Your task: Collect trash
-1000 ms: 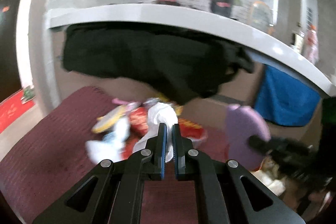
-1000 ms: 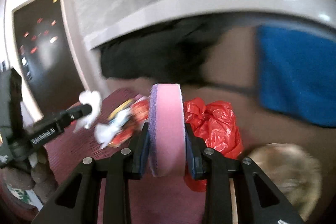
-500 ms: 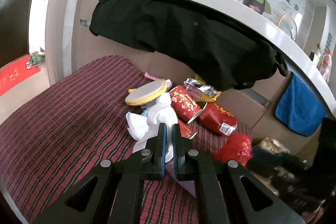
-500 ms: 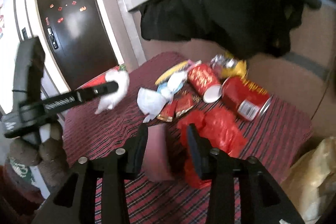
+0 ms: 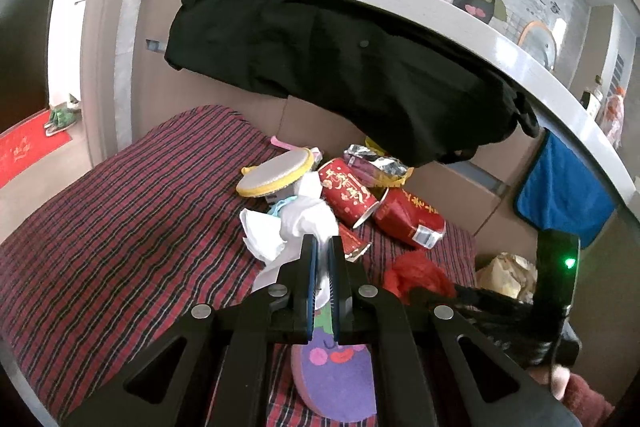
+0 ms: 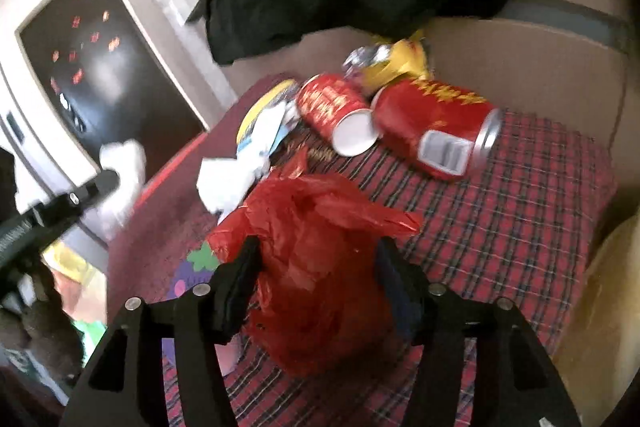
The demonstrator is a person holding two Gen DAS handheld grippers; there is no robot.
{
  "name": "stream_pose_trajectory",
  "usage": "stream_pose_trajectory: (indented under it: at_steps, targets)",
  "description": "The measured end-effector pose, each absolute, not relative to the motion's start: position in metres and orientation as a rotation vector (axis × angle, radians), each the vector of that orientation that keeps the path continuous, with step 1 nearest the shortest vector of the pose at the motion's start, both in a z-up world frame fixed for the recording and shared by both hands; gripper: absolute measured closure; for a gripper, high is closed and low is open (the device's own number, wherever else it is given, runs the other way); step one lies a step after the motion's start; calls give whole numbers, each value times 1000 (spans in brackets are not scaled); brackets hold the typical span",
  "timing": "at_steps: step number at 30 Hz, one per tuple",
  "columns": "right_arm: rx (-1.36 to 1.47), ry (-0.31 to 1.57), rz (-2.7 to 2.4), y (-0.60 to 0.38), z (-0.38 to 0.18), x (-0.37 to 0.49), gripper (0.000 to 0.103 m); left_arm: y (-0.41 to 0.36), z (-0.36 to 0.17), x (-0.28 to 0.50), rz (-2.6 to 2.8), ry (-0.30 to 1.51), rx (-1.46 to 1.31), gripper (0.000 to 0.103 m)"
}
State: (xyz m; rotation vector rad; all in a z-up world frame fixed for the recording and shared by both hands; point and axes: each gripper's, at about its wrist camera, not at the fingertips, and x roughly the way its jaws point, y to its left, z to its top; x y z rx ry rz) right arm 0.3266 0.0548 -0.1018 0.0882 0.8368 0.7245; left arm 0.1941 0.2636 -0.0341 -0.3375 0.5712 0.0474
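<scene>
Left gripper (image 5: 324,259): jaws nearly together, pinching a crumpled white tissue (image 5: 308,223) that bulges out past the fingertips, held above the red-and-black striped cloth (image 5: 120,247).
Right gripper (image 6: 316,279): jaws spread wide on either side of a red plastic bag (image 6: 316,251); whether the pads touch the bag cannot be told.
Red plastic bag: crumpled into a heap on the cloth, near its front edge, with one pointed flap sticking out to the right in the right wrist view.
Trash pile: sits toward the back of the cloth, below a black garment (image 5: 340,75) hanging from a grey ledge.
Red paper cup (image 6: 336,115): on its side, long axis running from back left to front right, open white mouth turned toward the right camera.
Red can (image 6: 436,123): on its side just right of the cup and touching it, long axis running left to right, metal end pointing right.
Foil wrapper (image 5: 376,163): silver and yellow, behind the cup and can.
Only in left view: a purple foam piece (image 5: 336,379) with pink dots flat on the cloth under the gripper, a round yellow-rimmed lid (image 5: 276,175) tilted on the pile, a blue towel (image 5: 560,187) at right.
Only in right view: a dark door (image 6: 92,75) with red spots, and the left gripper seen side-on with its tissue.
</scene>
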Motion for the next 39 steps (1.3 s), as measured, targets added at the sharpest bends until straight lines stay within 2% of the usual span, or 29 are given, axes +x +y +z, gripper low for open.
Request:
stream_pose_trajectory:
  at_steps: [2,4,9,16,24,31,39]
  targets:
    - [10,809,704,65,-97,318,50,261,-34,193,46,574,-329,97]
    - [-32,798,693,69,-92,311,58,256,-33,193,42,576,-318,97]
    - [-86,739,650,60,-70,298,64,237,-28,193,26,566,-286,97]
    - [-31,568,565,6,-15,279,64,180,-6,200,-33,507,-217,97]
    - [-3,385,386,-92,37,239,64,71,23,210,-155,402,-124,97]
    - [19,349,221,-175,41,223,64,-25,22,225,-288,406,-41,97]
    - [87,384,125,-237,22,229,64,-74,1,251,-367,469,-48,97]
